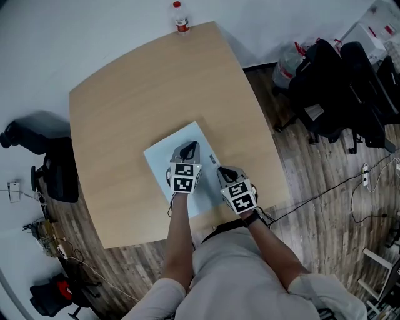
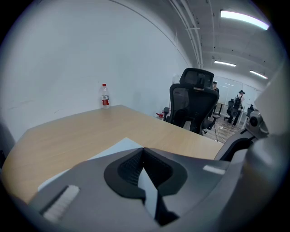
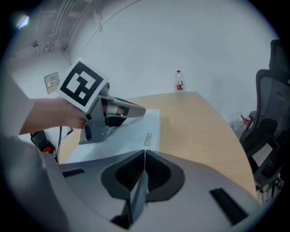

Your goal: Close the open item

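A: Entry one, the task's thing?
B: Pale flat item (image 1: 161,159), centre of the head view, lying flat on the wooden table (image 1: 119,112). A small grey label sits near its right edge.

A: Entry two?
B: Left gripper (image 1: 190,149), just above centre of frame, over the upper right part of the flat item. Its fingers are pressed together, tip to tip, with nothing between them. Whether it touches the item cannot be told.

A: Entry three?
B: Right gripper (image 1: 225,170), just right of and below the left one, by the item's right edge. Fingers likewise closed against each other, holding nothing.

A: Other stock?
B: Water bottle (image 1: 181,17) with a red cap and label, upright at the table's far edge, top centre. Black office chairs (image 1: 337,81), upper right, on the wood floor. One more dark chair (image 1: 59,175) at the left edge
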Available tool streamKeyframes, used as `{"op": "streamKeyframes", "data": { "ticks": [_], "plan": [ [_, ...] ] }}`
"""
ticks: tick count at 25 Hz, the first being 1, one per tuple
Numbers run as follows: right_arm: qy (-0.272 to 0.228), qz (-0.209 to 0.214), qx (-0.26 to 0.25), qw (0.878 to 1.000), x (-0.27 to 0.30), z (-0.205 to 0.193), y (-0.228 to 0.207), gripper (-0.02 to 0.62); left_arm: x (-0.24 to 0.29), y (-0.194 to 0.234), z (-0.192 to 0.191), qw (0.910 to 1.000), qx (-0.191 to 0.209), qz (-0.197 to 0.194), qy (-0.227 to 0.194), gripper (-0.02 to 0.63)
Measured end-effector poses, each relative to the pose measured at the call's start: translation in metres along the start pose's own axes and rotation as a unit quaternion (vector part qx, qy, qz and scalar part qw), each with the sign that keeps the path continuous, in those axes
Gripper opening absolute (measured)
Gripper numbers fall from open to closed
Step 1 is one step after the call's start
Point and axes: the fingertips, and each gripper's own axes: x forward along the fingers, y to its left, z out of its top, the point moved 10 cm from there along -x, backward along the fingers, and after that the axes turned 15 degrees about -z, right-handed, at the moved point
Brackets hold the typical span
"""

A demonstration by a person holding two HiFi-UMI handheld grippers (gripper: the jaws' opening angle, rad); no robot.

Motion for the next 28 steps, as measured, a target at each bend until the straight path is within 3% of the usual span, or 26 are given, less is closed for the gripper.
{"op": "streamKeyframes", "data": {
  "ticks": [5,11,17,21,28],
  "plan": [
    [0.004,0.011,0.008,1.000,0.003,-0.001,-0.003,0.014,0.007,0.001,-0.002,0.9996,-0.002,0.005,0.028,0.009],
    [0.007,0.019,0.007,1.000,0.006,-0.004,-0.007,0.014,0.026,-0.001,-0.009,0.9955,0.004,0.005,0.094,0.009],
    [0.013,0.010,-0.001,1.000,0.009,-0.005,-0.005,0.014,0.028,0.003,-0.009,0.9949,-0.010,-0.005,0.100,0.009],
    [0.016,0.009,0.027,0.999,0.006,-0.002,-0.009,0.014,0.016,0.004,0.001,0.9975,-0.026,-0.003,0.066,0.009],
    [-0.026,-0.004,0.029,0.999,-0.030,0.021,-0.006,0.014,-0.058,-0.021,0.025,0.9964,-0.034,0.054,-0.055,0.009]
  ]
}}
